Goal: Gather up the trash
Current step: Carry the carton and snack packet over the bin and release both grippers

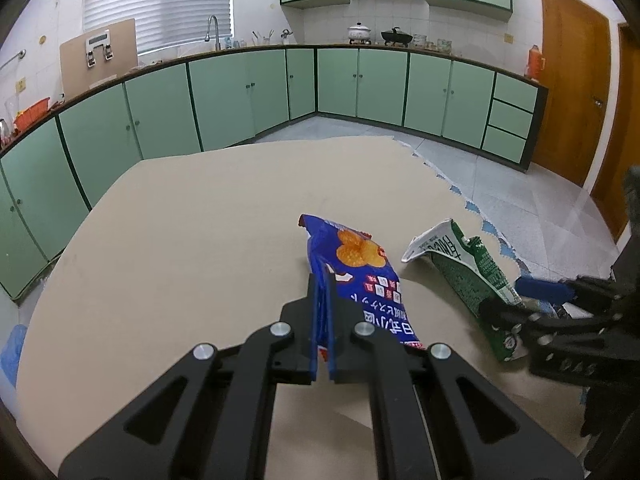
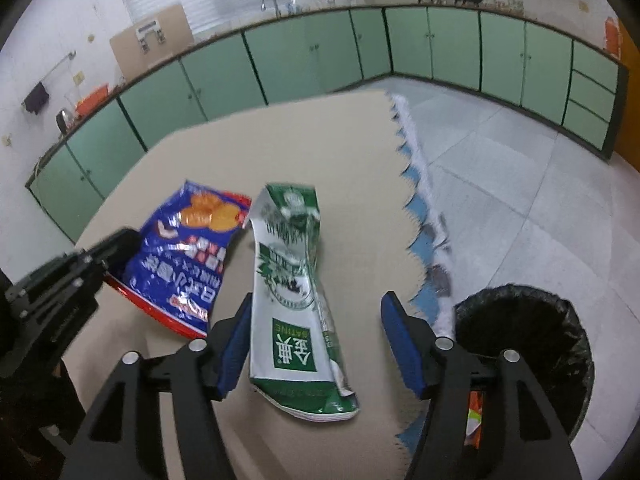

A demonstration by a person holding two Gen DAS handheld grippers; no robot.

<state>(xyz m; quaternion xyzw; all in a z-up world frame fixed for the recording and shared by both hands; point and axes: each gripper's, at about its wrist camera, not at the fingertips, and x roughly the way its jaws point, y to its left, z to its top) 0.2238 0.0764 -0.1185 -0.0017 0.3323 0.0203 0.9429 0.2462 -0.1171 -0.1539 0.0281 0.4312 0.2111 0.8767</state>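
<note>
The blue foil snack bag with orange biscuits printed on it (image 1: 360,276) lies on the beige table (image 1: 180,240), its near edge caught between the blue pads of the left tool (image 1: 322,292), whose jaws are pressed together on the foil. In the right wrist view the same bag (image 2: 188,256) shows its red-trimmed border, with the left tool (image 2: 116,248) gripping it from the left side.

Just beside the bag, to its right, lies a flattened green and white milk carton (image 2: 292,300), crumpled and twisted along its length, its gabled top pointing away toward the far side of the table. The right tool (image 2: 314,340) is spread wide with the carton between its two blue pads (image 2: 400,348); the left pad sits right at the carton's edge, though contact cannot be judged, while the right pad stands well apart from it. From the left wrist view the carton (image 1: 460,268) lies to the right of the bag, with the right tool (image 1: 516,300) over its near end.

The table's right edge is jagged (image 2: 404,184), showing blue beneath the beige cover. Beyond that edge, low on the grey tiled floor (image 2: 520,168), stands a round bin lined with a black plastic bag (image 2: 528,340). Pale green kitchen cabinets (image 1: 240,96) run around the room.
</note>
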